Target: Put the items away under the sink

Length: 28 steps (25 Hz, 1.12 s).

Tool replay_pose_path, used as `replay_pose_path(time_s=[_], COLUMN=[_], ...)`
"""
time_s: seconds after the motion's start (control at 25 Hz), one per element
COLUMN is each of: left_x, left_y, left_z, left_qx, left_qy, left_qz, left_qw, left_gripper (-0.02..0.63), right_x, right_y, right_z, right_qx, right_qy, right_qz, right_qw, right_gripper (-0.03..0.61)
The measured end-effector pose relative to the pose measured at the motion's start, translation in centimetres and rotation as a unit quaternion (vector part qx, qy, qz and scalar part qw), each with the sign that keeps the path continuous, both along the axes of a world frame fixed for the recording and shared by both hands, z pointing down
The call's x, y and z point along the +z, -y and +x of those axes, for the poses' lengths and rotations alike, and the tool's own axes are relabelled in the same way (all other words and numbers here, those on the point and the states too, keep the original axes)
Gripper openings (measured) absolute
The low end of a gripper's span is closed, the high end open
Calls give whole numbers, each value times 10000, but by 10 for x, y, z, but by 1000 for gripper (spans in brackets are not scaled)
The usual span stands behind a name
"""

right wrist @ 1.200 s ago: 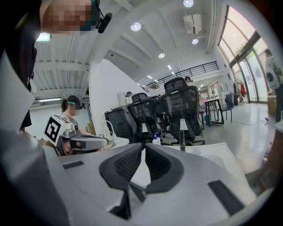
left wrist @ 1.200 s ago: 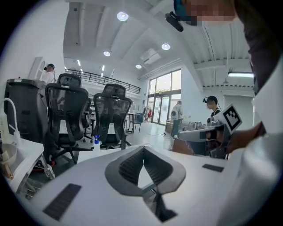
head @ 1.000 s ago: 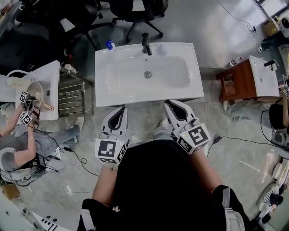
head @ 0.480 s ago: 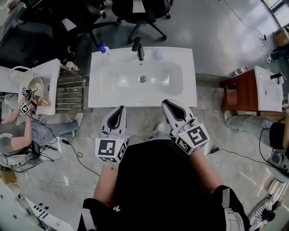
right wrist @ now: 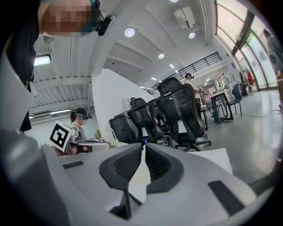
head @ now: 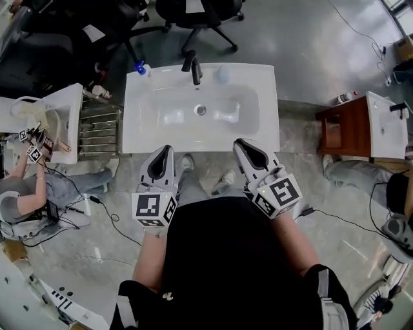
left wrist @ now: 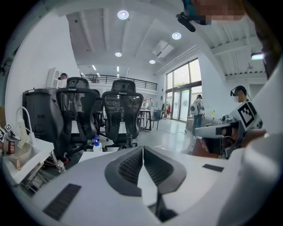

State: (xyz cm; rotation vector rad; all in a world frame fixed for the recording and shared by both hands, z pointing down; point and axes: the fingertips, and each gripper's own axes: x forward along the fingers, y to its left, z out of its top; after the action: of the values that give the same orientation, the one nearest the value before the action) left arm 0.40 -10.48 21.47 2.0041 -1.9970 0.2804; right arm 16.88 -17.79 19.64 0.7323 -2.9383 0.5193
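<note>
A white sink (head: 139, 138) with a black tap (head: 192, 67) stands in front of me. On its back rim are a blue-capped bottle (head: 140, 67) and a pale rounded container (head: 221, 75). My left gripper (head: 165, 149) is shut and empty, with its tip at the sink's front edge on the left. My right gripper (head: 239, 142) is also shut and empty, at the front edge on the right. In the left gripper view the left gripper (left wrist: 142, 149) shows closed jaws, with the bottle (left wrist: 96, 143) beyond. In the right gripper view the right gripper (right wrist: 144, 145) points over the basin. The space under the sink is hidden.
Black office chairs (head: 193, 13) stand behind the sink. A second white sink (head: 71, 103) and a metal rack (head: 100, 129) are at the left, where a person (head: 39, 193) sits on the floor. A wooden cabinet (head: 345, 119) is at the right. Cables (head: 110, 222) lie on the floor.
Both grippers have come closer to the sink's front edge and stayed shut. The left one has straightened. The sink has shifted slightly left in the head view.
</note>
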Motion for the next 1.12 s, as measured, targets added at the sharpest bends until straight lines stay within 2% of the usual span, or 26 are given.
replay_pose_path(time_s=[0.72, 1.12], left_x=[31, 72], left_y=[66, 107], left_z=[-105, -173], left_qx=[511, 524], left_qy=[-238, -412], left_qz=[-93, -243], left_qw=[9984, 9975], left_gripper=[25, 25], right_x=[2, 5], right_y=[31, 32], right_z=[-56, -86], right_qx=[913, 1396], right_qy=[-443, -824], right_qz=[-97, -98], right_qw=[9948, 9867], right_gripper=[43, 43])
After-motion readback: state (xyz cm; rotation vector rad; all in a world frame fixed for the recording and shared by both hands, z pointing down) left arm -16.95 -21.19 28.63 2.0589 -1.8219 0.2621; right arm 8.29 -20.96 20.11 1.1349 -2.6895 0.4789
